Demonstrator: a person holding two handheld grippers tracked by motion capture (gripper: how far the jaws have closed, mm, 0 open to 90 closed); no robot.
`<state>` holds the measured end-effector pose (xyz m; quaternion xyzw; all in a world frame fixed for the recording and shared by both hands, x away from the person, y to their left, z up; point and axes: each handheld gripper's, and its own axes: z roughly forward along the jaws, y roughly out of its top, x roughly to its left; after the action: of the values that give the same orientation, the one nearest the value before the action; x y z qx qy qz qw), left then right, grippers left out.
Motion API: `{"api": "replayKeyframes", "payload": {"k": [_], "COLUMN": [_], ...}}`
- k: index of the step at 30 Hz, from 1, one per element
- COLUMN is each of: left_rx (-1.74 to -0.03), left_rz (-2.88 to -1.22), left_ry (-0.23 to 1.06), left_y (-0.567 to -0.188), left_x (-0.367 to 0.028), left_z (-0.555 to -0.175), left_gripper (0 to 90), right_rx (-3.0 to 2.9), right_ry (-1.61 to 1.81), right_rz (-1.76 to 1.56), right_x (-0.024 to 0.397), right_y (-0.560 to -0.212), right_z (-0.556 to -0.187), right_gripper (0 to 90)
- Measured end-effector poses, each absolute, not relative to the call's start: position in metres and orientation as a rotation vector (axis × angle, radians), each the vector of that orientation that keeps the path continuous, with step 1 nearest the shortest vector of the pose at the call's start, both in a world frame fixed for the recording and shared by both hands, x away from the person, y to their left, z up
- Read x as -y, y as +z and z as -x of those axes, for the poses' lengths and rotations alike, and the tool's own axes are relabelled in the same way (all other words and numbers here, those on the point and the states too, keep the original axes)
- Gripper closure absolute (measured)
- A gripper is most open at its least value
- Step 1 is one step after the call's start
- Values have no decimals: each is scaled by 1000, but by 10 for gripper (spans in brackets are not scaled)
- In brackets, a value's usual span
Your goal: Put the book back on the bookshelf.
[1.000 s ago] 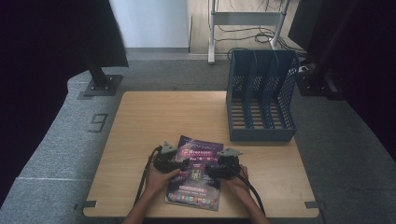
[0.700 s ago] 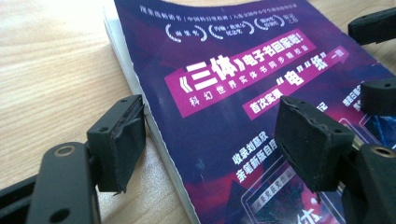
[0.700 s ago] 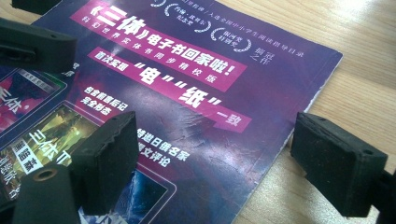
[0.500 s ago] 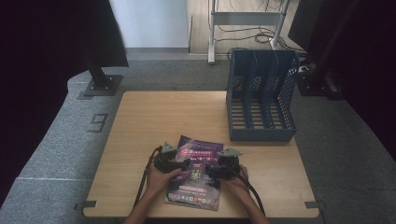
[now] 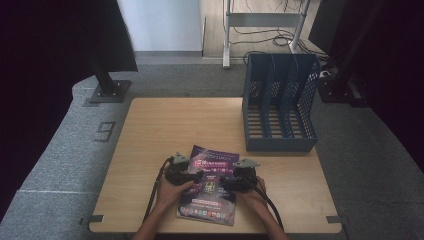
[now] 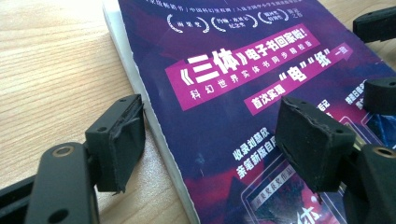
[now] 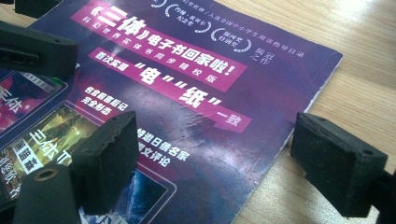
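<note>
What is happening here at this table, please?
A person holds a gripper in each hand over a purple book lying flat on the wooden table. The left gripper and the right gripper are both open, each straddling one side edge of the book. A blue file rack stands at the far right, apart from them.

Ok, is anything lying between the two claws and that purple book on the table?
Nothing visible. Both claws stand open right at the book: the left claw straddles its left edge and the right claw straddles its right edge, one jaw over the cover, the other over bare table.
</note>
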<state>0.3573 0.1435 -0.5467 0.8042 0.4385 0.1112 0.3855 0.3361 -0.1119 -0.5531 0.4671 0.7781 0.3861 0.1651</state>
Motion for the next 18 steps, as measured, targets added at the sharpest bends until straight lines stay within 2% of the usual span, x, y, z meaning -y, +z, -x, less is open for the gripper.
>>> {"api": "replayKeyframes", "payload": {"k": [18], "left_rx": [-1134], "left_rz": [-1978], "left_ry": [214], "left_y": [-545], "left_x": [-150], "left_z": [-357], "left_gripper": [254], "right_rx": [-2223], "right_ry": [1101], "right_rz": [-1322], "right_x": [112], "right_y": [-553], "right_z": [-337], "right_gripper": [148]}}
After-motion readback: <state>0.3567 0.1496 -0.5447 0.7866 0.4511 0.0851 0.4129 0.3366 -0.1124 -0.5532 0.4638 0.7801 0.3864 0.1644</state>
